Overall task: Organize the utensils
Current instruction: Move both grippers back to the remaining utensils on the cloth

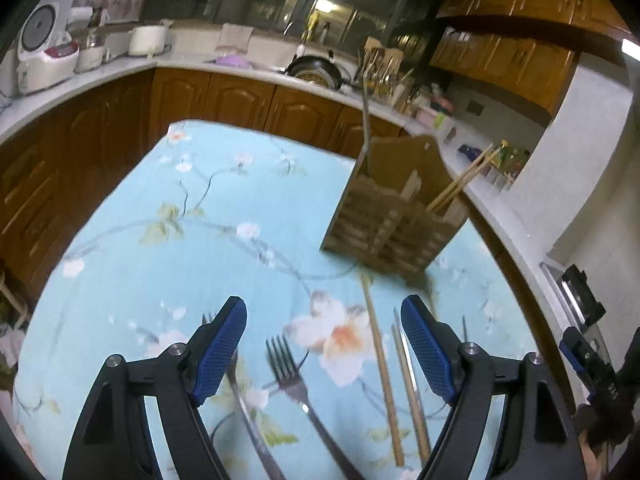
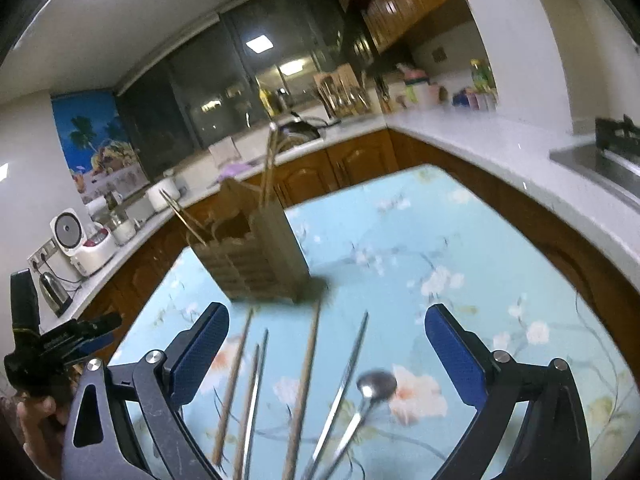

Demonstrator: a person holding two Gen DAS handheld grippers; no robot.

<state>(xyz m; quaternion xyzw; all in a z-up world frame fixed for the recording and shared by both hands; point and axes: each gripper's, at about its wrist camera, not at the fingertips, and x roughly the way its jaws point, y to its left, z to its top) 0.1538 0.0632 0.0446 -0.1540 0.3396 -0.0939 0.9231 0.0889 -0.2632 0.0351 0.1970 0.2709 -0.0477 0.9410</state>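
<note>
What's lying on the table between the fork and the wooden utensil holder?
Only bare floral tablecloth between the fork and holder, in the left wrist view.

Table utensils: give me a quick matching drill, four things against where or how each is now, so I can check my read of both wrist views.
Things:
1. fork
2. spoon
3. wooden holder
4. left gripper

States:
A. standing upright on the floral tablecloth, chopsticks already inside
B. jaws wide, nothing between the pads
C. lying flat, tines toward the holder
D. lying flat, bowl toward the holder

Pairs: 1-C, 2-D, 3-A, 4-B
</note>
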